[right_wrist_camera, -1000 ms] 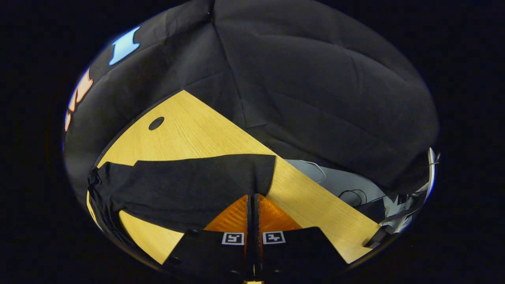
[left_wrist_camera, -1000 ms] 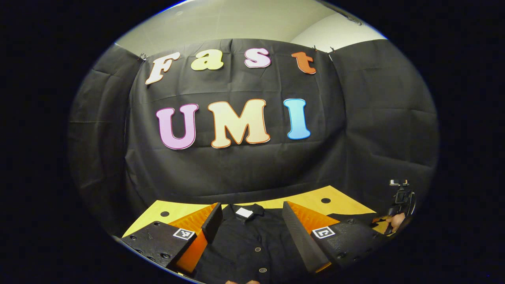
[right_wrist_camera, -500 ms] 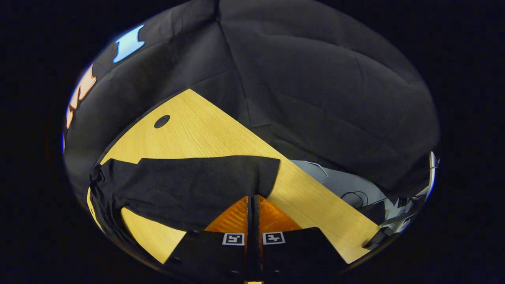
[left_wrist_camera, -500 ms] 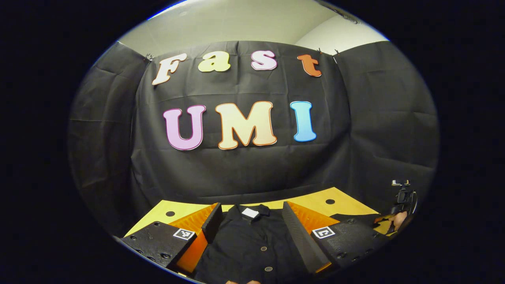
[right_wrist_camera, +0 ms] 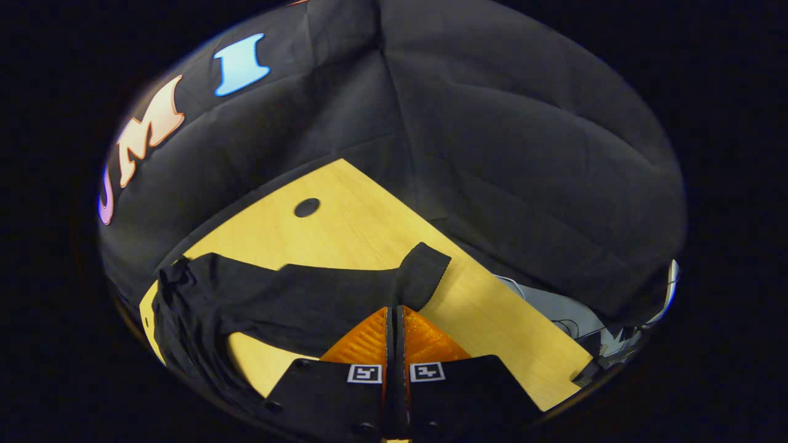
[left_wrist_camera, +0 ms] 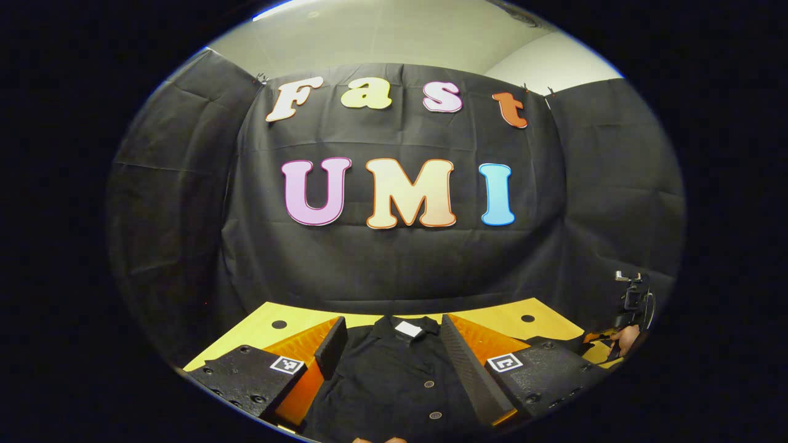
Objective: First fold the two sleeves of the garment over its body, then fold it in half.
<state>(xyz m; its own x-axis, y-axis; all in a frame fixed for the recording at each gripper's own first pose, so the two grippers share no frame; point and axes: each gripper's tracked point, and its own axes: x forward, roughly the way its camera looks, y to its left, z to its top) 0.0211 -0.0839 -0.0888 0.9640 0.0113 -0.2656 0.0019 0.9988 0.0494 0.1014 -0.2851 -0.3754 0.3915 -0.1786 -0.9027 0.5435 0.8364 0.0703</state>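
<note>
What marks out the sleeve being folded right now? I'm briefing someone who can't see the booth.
On the yellow wooden table lies a black button-up shirt. Its one long sleeve stretches across the tabletop to the right hand-held gripper, whose orange fingers are closed on its edge. Its cuff end is lifted and twisted, unlike the flat shirt body.

The left gripper view looks low across the bench toward the back wall. The right gripper view looks down closely on the bench corner. Both share the black garment.
</note>
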